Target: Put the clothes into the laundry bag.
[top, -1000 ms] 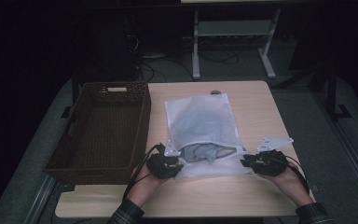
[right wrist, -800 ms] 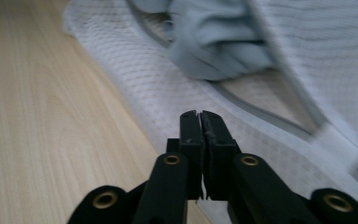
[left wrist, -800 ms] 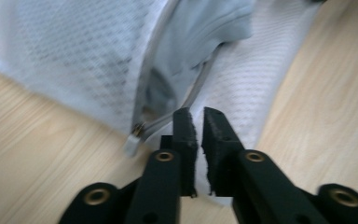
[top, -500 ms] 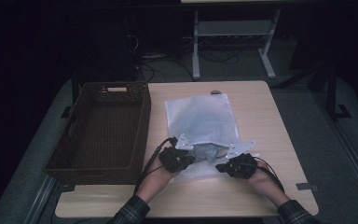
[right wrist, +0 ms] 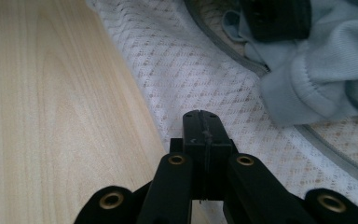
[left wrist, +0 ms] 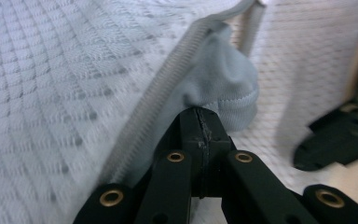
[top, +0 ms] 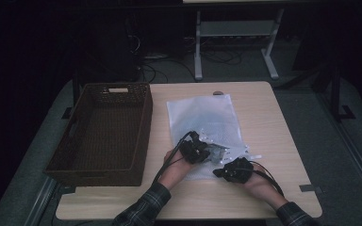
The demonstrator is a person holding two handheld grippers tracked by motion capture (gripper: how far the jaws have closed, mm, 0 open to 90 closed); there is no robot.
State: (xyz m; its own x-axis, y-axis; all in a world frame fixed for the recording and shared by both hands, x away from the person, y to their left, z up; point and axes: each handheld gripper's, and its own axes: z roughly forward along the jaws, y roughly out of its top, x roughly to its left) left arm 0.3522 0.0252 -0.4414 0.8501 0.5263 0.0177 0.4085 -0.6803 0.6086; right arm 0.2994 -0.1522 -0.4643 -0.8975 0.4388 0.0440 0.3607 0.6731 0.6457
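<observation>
Nearest the lower edge of the high view, two plaid sleeves were recorded, one at bottom centre [top: 141, 209] and one at bottom right [top: 296, 216]. Just above them, right of centre, the right gripper [top: 226, 170] was noted at the near edge of a white mesh bag [top: 202, 117]. In the right gripper view its jaws were seen pressed together at the lower middle of the frame, above the mesh beside the bag's edge; whether mesh was pinched between them could not be told. Bare wood of the table [right wrist: 51, 93] was logged at the left of that view.

Slightly higher and nearer centre, the left gripper [top: 206, 151] was catalogued at the bag's mouth. In the left gripper view its jaws were seen clenched on the hem of a pale blue garment [left wrist: 223, 88], beside the bag's grey zip [left wrist: 177, 70].

The bag was listed flat on the table, from centre toward upper centre, the garment at its near, open end.

At centre left, a brown wicker basket [top: 75, 160] was entered on the table beside the bag.
</observation>
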